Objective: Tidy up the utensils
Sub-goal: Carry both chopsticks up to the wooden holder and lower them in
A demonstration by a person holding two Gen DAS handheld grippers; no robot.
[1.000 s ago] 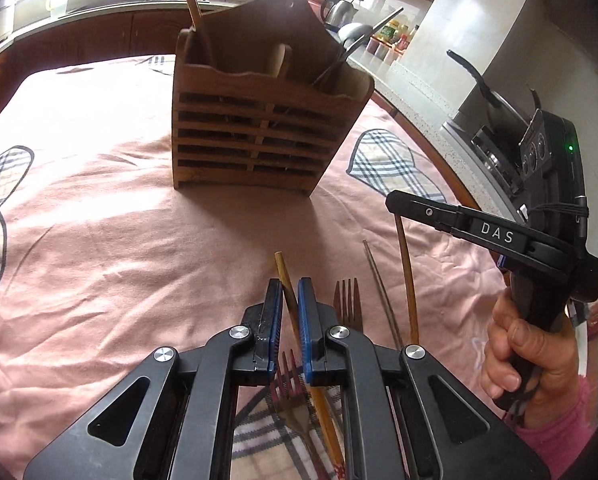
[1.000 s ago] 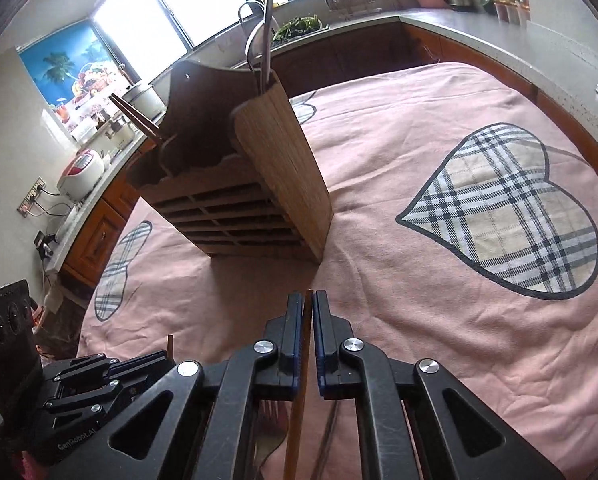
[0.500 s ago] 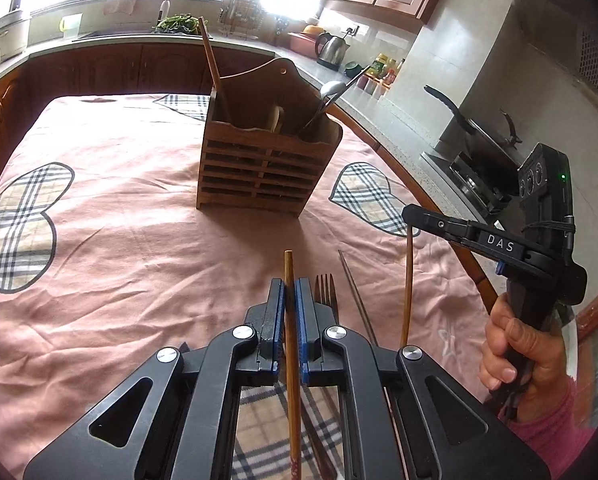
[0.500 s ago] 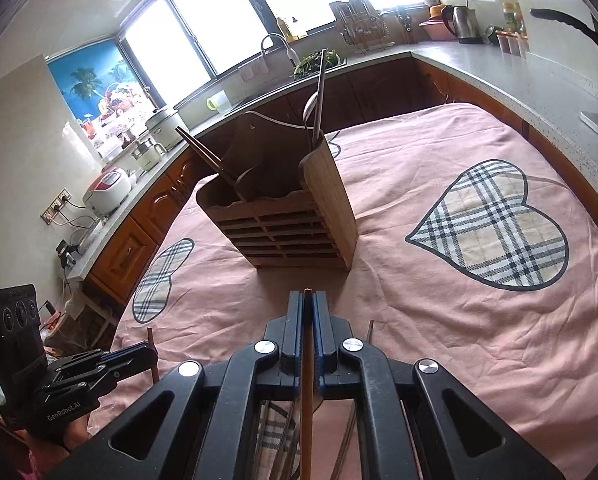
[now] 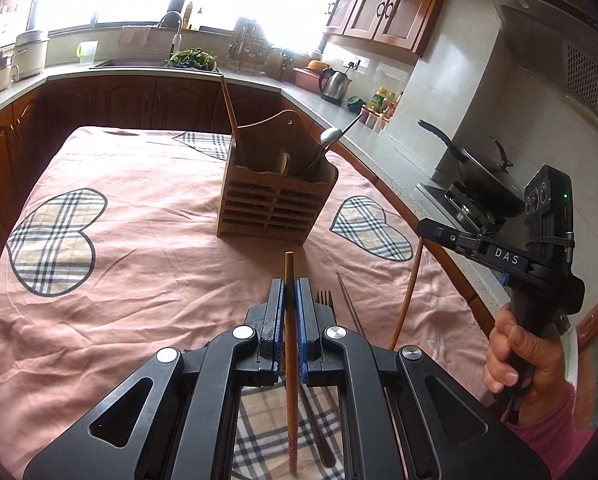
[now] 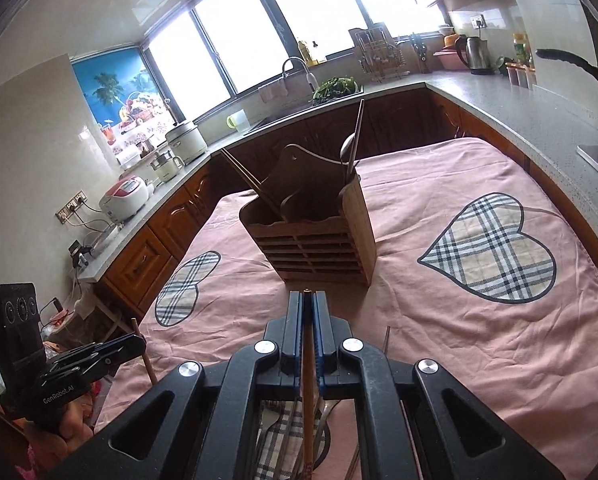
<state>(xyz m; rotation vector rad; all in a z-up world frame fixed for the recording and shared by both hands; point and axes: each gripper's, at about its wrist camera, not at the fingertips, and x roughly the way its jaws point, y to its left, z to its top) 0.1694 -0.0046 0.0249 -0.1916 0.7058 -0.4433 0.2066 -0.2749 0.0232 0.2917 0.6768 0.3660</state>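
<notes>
Slim brown wooden chopstick — straight; tip upward

Left hand-held gripper at lower centre of its view, jaws shut on a chopstick, pointing downward. Right hand-held gripper likewise clamped on a chopstick; gripped by a hand at lower right, pink sleeve below.

A table is covered by a pink cloth with plaid hearts. A slatted wooden utensil holder is stood mid-table; a fork is laid near the front edge.
</notes>
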